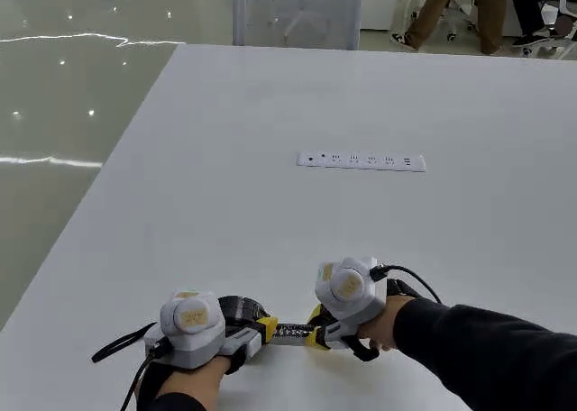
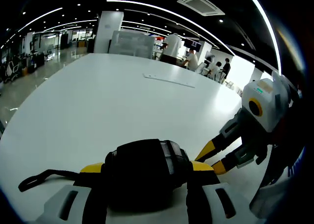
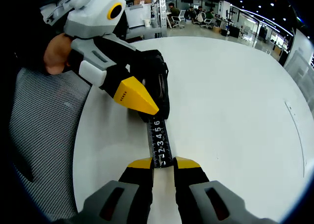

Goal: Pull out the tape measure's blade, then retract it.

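Note:
A black tape measure case (image 1: 242,313) lies at the near edge of the white table, and my left gripper (image 1: 257,332) is shut on it. In the left gripper view the case (image 2: 147,172) bulges between the yellow-tipped jaws, and a black wrist strap (image 2: 46,177) trails off to the left. A short length of numbered blade (image 3: 158,140) is drawn out from the case (image 3: 157,86). My right gripper (image 3: 163,162) is shut on the blade's end. In the head view the blade (image 1: 290,332) bridges the small gap to my right gripper (image 1: 317,335).
A white power strip (image 1: 361,160) lies flat farther back on the table (image 1: 270,159). The table's left edge drops to a glossy floor (image 1: 63,86). People sit on chairs (image 1: 469,10) beyond the far edge.

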Available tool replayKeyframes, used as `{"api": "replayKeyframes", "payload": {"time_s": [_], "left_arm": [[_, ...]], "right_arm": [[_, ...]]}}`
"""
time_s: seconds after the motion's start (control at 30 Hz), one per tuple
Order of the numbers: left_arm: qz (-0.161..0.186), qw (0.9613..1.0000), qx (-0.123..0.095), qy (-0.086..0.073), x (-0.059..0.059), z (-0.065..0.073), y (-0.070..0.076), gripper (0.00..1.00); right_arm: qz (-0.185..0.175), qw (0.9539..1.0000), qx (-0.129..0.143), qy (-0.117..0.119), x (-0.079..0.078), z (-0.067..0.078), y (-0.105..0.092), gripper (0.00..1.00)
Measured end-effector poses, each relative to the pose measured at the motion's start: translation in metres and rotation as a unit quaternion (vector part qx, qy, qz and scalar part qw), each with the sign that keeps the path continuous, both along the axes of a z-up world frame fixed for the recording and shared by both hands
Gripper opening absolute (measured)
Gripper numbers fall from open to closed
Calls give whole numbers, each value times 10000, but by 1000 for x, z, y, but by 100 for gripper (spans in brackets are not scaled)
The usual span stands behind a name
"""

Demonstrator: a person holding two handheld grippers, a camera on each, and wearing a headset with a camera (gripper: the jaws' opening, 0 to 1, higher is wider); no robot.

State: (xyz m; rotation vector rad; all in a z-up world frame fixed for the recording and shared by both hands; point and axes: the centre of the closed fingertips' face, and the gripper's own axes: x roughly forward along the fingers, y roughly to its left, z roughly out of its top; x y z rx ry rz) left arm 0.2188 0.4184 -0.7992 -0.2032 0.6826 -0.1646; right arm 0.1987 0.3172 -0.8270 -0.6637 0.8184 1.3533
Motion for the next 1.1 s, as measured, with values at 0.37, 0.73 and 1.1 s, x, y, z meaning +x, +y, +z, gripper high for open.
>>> {"api": "replayKeyframes", "payload": {"time_s": [0.37, 0.73, 1.1], "left_arm": [[-2, 10000, -17, 4, 0, 0, 0, 61], [-5, 10000, -34, 6, 0, 0, 0, 61], [0, 10000, -54, 2, -1, 0, 0, 61]], "right_arm": [[-39, 9999, 98, 30, 0, 0, 9, 12], [-14, 9998, 174, 24, 0, 0, 18, 12], [-43, 9997, 249, 8, 0, 0, 28, 12]]}}
